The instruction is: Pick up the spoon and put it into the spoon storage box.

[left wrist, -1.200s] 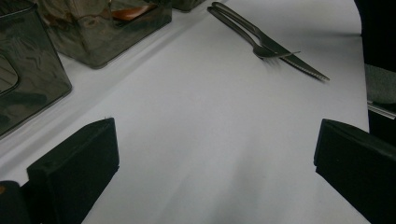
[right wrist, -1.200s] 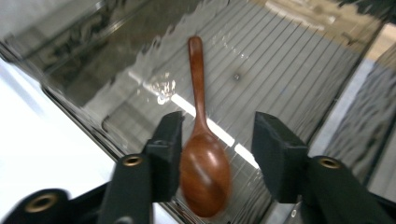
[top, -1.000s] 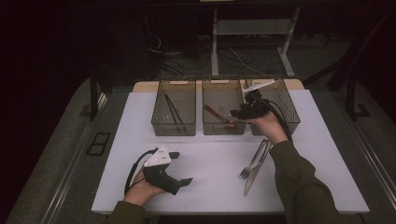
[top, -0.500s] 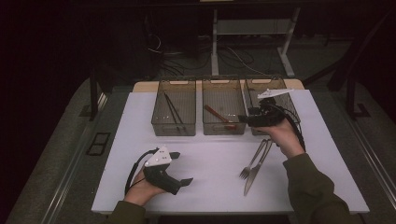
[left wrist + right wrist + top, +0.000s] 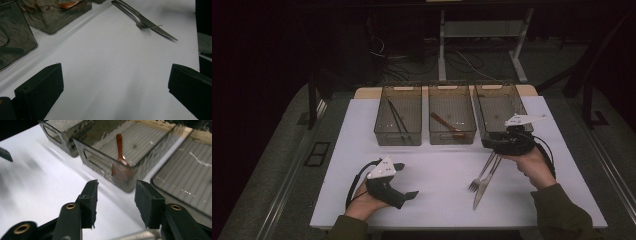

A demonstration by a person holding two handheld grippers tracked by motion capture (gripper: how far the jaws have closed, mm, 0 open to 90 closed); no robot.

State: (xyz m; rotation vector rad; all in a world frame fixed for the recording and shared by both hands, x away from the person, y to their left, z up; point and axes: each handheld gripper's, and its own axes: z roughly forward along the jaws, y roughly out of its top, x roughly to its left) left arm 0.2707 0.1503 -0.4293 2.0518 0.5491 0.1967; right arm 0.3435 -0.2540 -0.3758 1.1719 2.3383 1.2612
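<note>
Near the right edge of the table (image 5: 437,210), we are holding the right tongs (image 5: 490,144) low over the handles of the fork (image 5: 482,172) and knife (image 5: 481,195), which are lying side by side before the empty right bin (image 5: 499,100); the jaws have just been closing, yet are gripping nothing. By the front edge the left tongs (image 5: 407,180) are resting released, waiting. Along the far edge the left bin (image 5: 398,142) is holding dark chopsticks (image 5: 396,117), the middle bin (image 5: 452,141) a wooden spoon (image 5: 447,125).

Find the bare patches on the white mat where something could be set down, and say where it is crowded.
Free: the mat between the left gripper and the fork, and the strip left of the left bin. Crowded: the right, where the knife, the fork and the right gripper meet below the right bin.
</note>
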